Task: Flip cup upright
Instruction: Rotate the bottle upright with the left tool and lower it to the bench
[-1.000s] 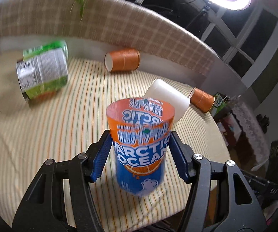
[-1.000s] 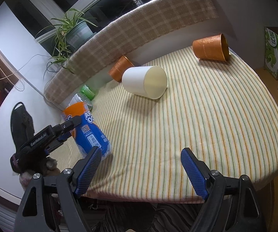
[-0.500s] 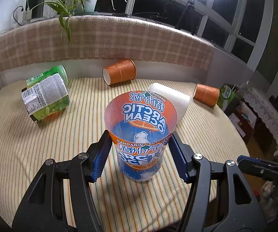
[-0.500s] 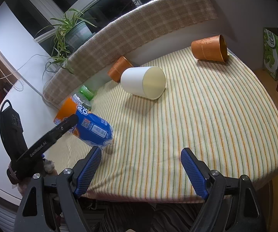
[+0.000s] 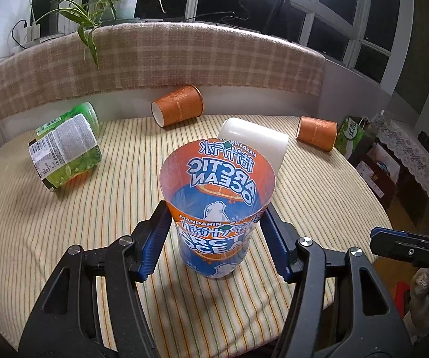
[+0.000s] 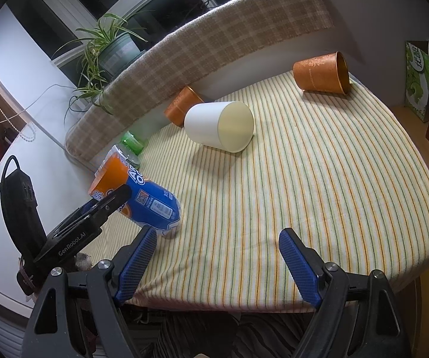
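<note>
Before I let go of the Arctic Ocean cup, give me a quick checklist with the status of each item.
1. Left gripper pads on both sides of the Arctic Ocean cup: ok.
2. Cup mouth up: ok.
3. Cup base flat on the striped cloth: cannot tell; it looks tilted from the right wrist view.
4. White cup clear of it: ok, apart, lying behind.
5. Right gripper open, out of the way: ok.
</note>
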